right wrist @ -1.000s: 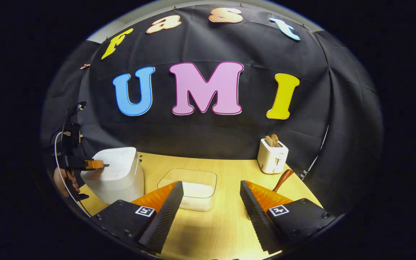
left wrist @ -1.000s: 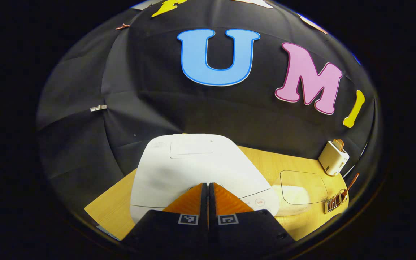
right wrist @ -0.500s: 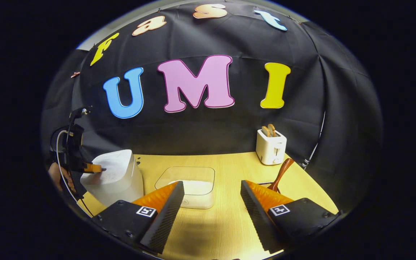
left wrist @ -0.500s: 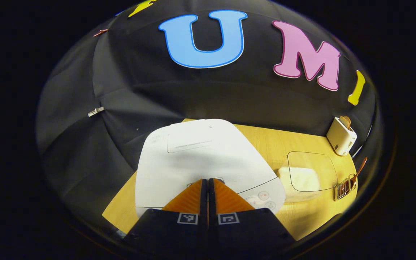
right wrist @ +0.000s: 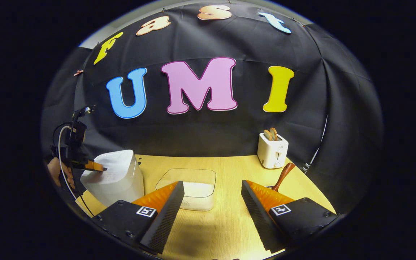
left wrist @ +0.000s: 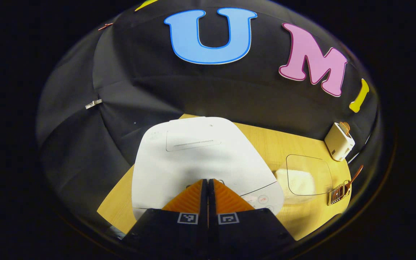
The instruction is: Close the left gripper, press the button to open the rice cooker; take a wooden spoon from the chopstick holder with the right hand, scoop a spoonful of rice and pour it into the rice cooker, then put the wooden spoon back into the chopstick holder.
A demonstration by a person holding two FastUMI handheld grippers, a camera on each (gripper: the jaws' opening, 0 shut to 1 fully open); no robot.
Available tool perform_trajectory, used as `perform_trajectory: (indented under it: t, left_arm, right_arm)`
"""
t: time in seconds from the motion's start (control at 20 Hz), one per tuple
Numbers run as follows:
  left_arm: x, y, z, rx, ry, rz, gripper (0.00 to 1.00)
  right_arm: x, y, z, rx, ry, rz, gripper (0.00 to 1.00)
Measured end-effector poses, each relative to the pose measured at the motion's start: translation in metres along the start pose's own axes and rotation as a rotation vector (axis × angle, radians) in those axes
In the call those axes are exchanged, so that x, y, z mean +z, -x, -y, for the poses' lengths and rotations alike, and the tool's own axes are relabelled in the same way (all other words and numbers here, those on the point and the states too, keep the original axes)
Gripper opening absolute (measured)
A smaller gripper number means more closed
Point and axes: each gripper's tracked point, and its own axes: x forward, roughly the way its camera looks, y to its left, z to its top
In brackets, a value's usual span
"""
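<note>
Pressing time: left gripper point(left wrist: 208, 182) with jaws pinched fully together and holding nothing, tips down on the front edge of the white rice cooker point(left wrist: 197, 155), right at the small release button point(left wrist: 219, 180) peeking out beside them. Lid looking flat and not yet up, so judged mid-press. Best pushed straight down through the joined tips, kept centred on that button and off the round control keys point(left wrist: 263, 199) just to the side; then lifted clear at once so the lid has room to swing. Risk of the tips sliding off the smooth casing if pushed at a slant. Over in the right gripper view, right gripper point(right wrist: 211, 202) hanging above the bench point(right wrist: 208, 231), jaws wide apart and empty, clear tub of rice point(right wrist: 190, 189) just ahead between them. Wooden spoon point(right wrist: 283, 176) standing tilted in the chopstick holder point(left wrist: 338, 193) just behind the right-hand finger, toaster point(right wrist: 273, 150) farther back. Good waiting spot, near the handle for the next grab.
</note>
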Motion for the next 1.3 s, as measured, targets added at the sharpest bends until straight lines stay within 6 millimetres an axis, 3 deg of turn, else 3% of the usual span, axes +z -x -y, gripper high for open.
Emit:
perform_trajectory:
  t: [0.15, 0.4, 0.6, 0.7, 0.8, 0.9, 1.1, 1.2, 1.3]
  left_arm:
    - [0.024, 0.012, -0.001, 0.016, -0.036, 0.098, 0.06]
    - [0.105, 0.060, -0.007, 0.052, -0.069, 0.391, 0.06]
    - [0.125, 0.090, -0.002, 0.002, 0.030, 0.471, 0.07]
    - [0.119, 0.103, -0.002, -0.018, 0.053, 0.490, 0.07]
    - [0.101, 0.100, 0.013, -0.066, 0.037, 0.469, 0.05]
    - [0.076, 0.097, 0.024, -0.100, 0.033, 0.420, 0.10]
    - [0.041, 0.101, 0.065, -0.181, 0.008, 0.368, 0.22]
    - [0.031, 0.108, 0.087, -0.226, -0.025, 0.371, 0.52]
    - [0.022, 0.116, 0.103, -0.245, -0.040, 0.370, 0.67]
  right_arm:
    - [0.009, 0.001, 0.001, -0.006, 0.005, 0.021, 0.99]
    - [0.019, 0.002, 0.012, -0.041, -0.002, 0.048, 0.99]
    - [0.023, 0.003, 0.022, -0.068, -0.011, 0.060, 0.98]
    - [0.025, 0.005, 0.030, -0.085, -0.010, 0.065, 0.98]
    - [0.024, 0.005, 0.039, -0.100, -0.015, 0.063, 0.98]
    - [0.018, 0.005, 0.042, -0.088, -0.039, 0.040, 0.98]
    - [0.012, 0.006, 0.053, -0.100, -0.026, 0.024, 0.99]
    - [0.012, 0.004, 0.060, -0.101, -0.016, 0.026, 0.99]
    - [0.012, 0.002, 0.069, -0.104, -0.015, 0.025, 0.99]
